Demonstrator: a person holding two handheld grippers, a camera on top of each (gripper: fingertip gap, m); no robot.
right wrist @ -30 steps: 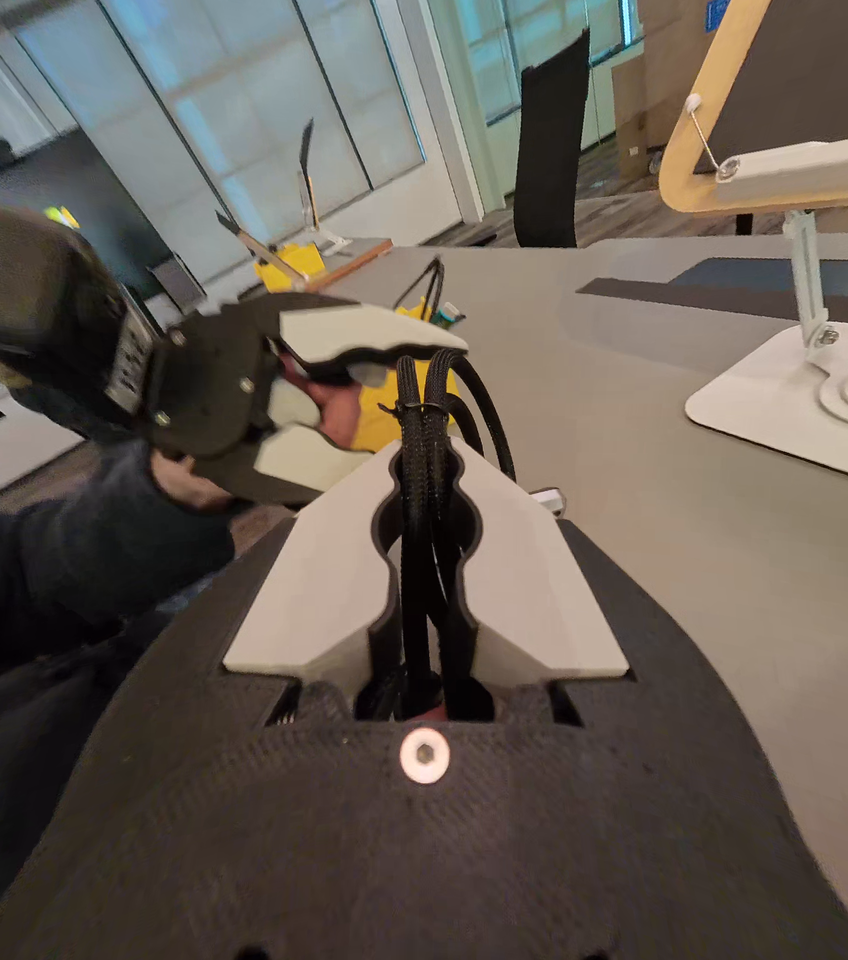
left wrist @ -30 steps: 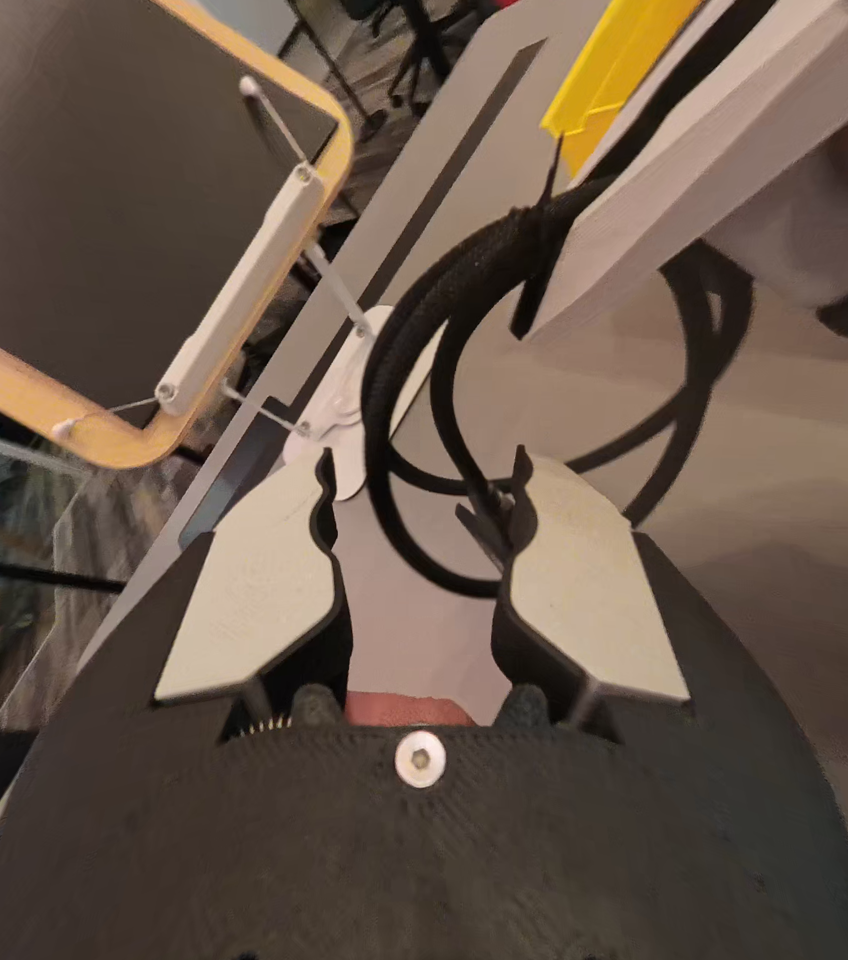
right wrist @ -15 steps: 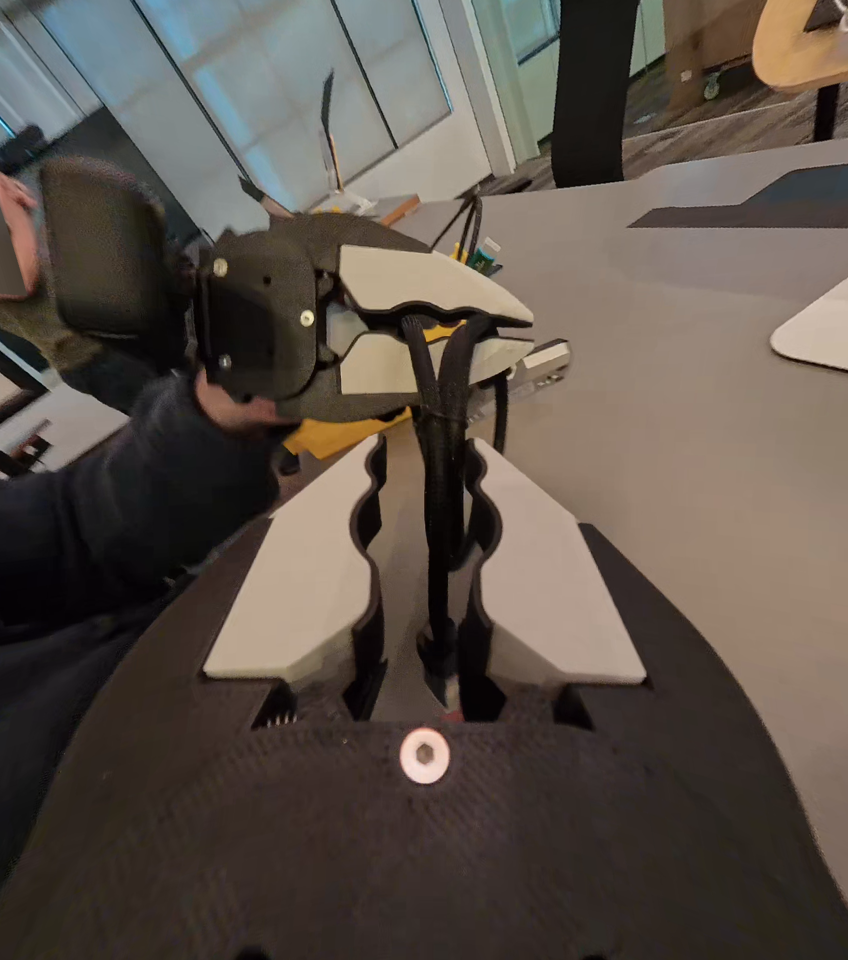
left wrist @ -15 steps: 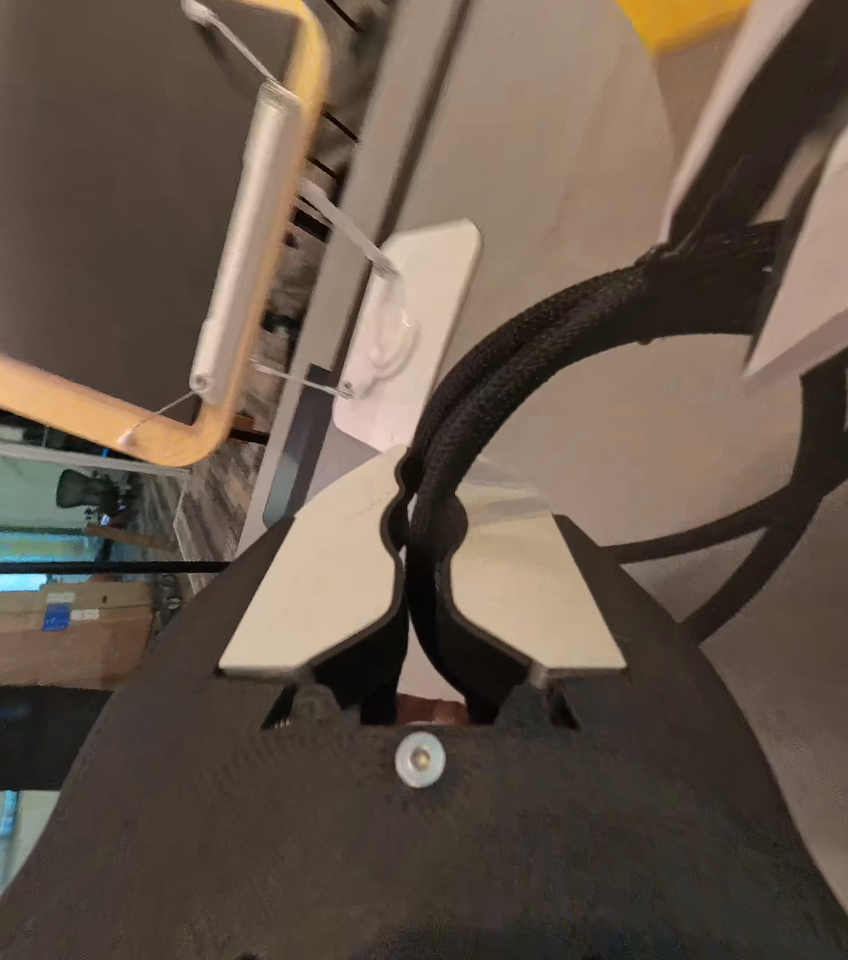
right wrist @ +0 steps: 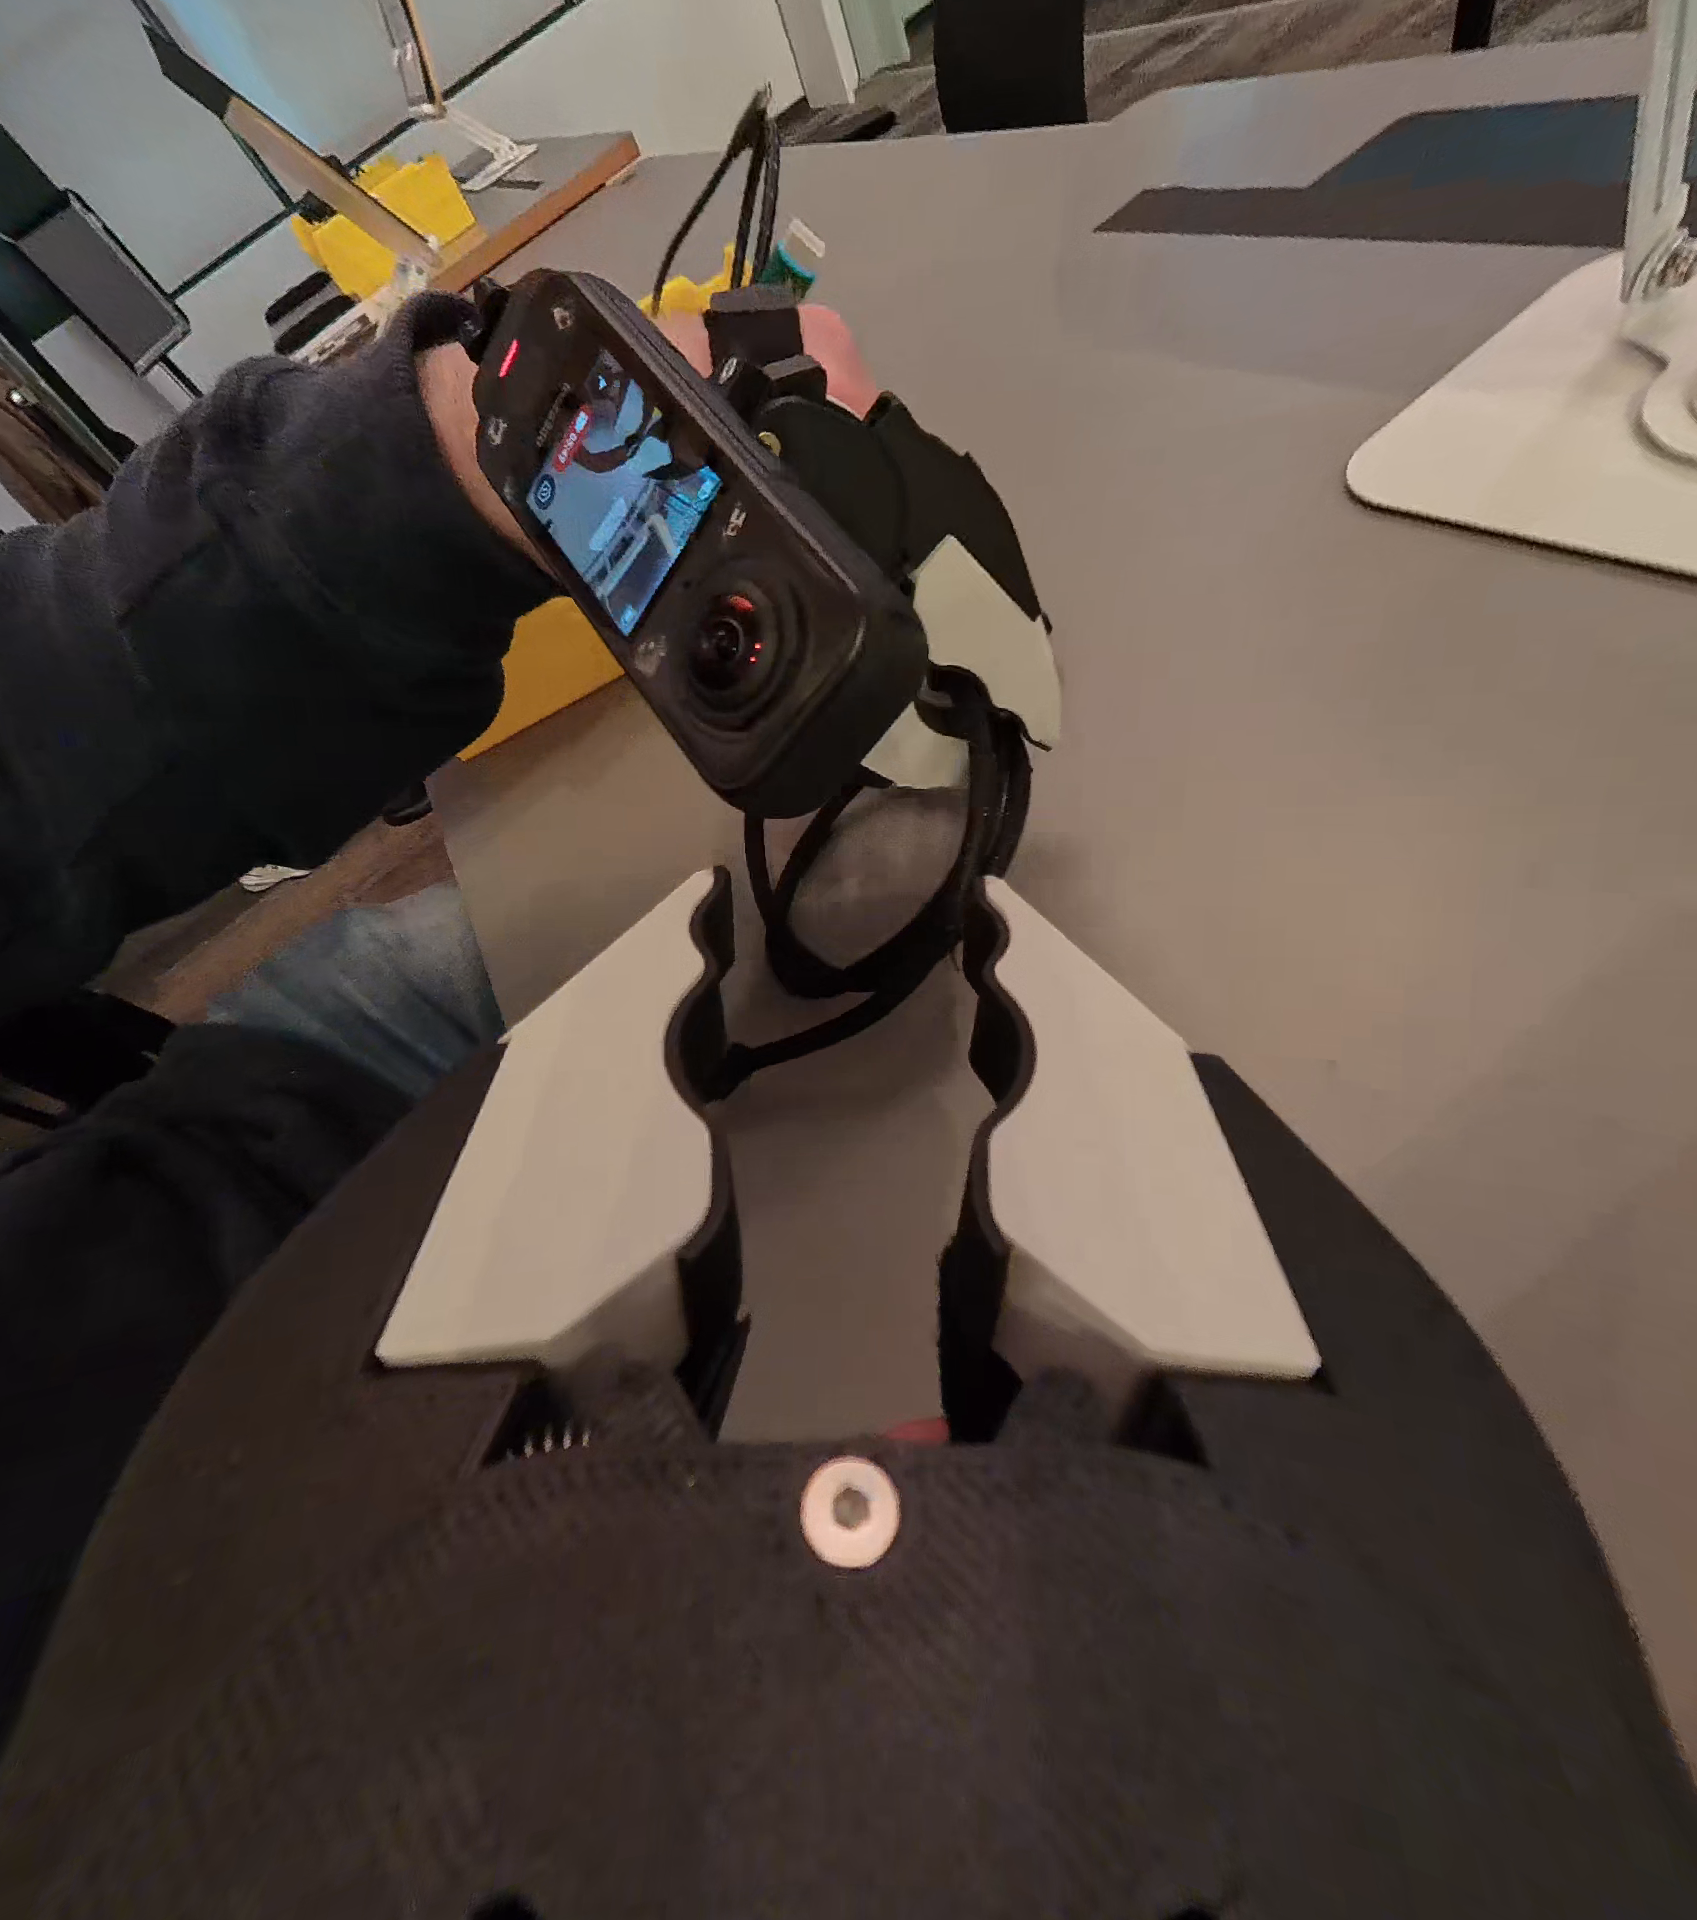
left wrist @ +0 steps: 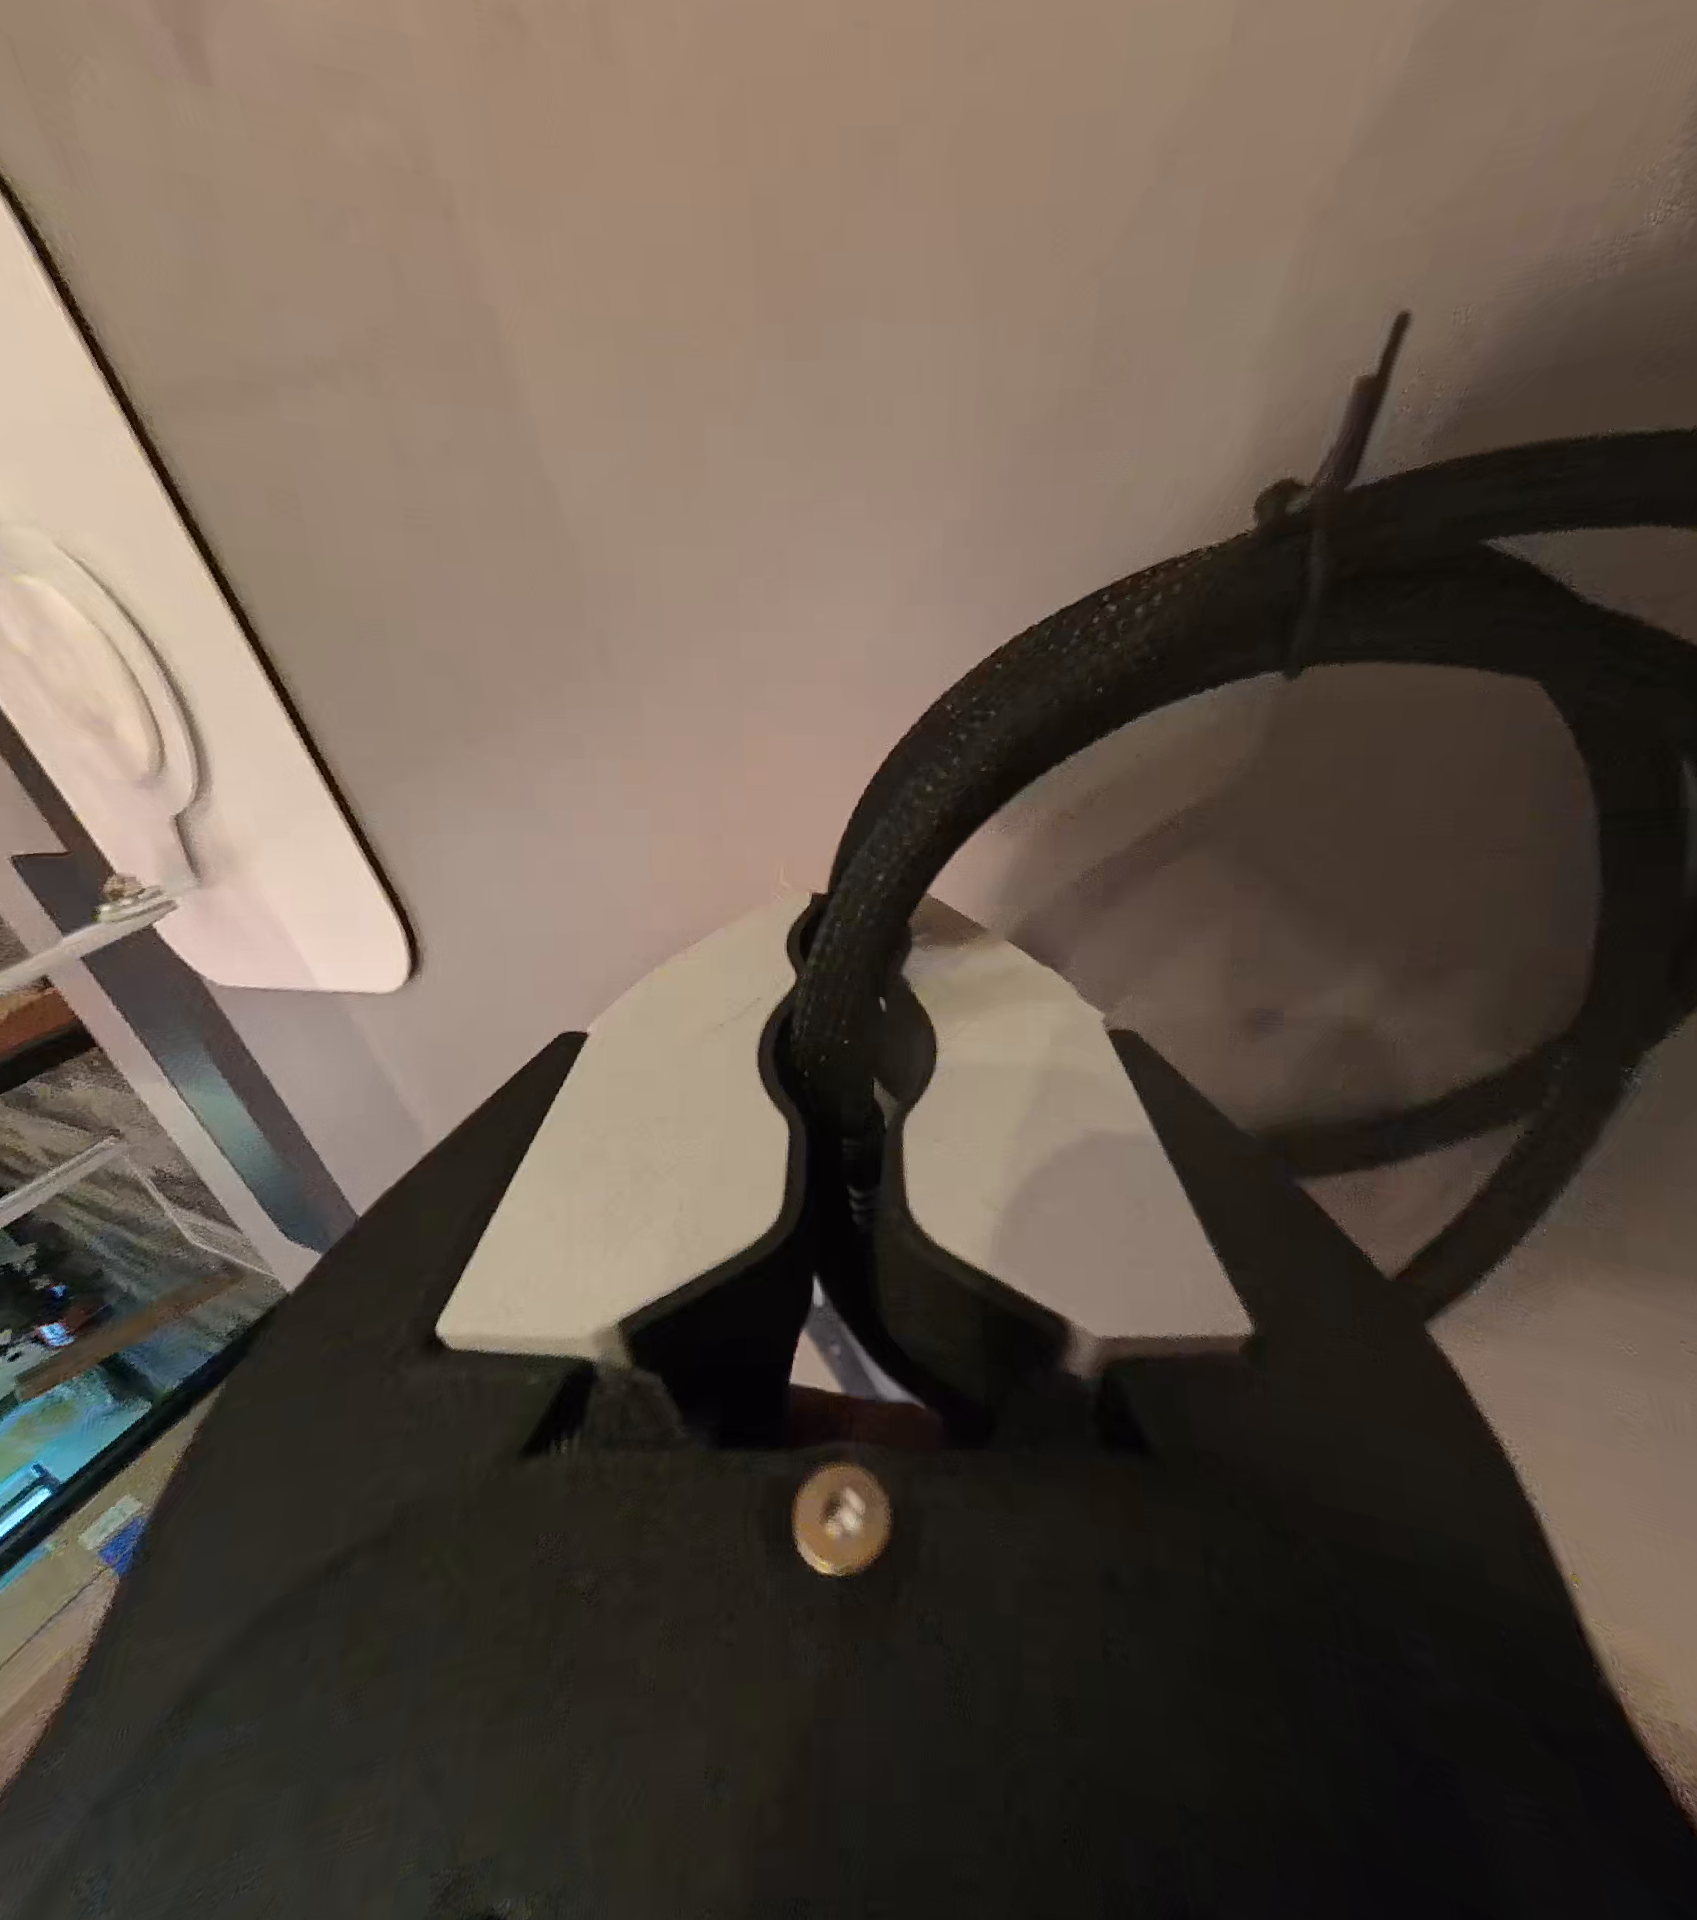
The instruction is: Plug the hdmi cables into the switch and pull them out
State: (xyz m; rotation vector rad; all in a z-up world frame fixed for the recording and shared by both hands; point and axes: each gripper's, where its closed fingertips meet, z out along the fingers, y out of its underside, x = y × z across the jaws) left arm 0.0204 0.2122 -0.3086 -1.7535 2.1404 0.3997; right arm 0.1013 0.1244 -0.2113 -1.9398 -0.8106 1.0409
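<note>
the bundled hdmi cable (left wrist: 937, 769) may slip or snag on its tie — the left gripper (left wrist: 849, 1023) pinches only one braided strand, its fingers closed on it, tilted down over the grey worktop (left wrist: 719, 416). the right gripper (right wrist: 849, 997) hovers behind, wide open and empty.

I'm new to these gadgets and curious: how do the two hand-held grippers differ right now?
The left gripper has its jaws shut on the coiled black cable; the right gripper has its jaws spread wide with nothing between them. The left gripper points down at the grey table, carrying the coil just above it; the right gripper faces the coil from in front without touching it. Both have the same pale, wavy-edged fingers on a black body.
</note>
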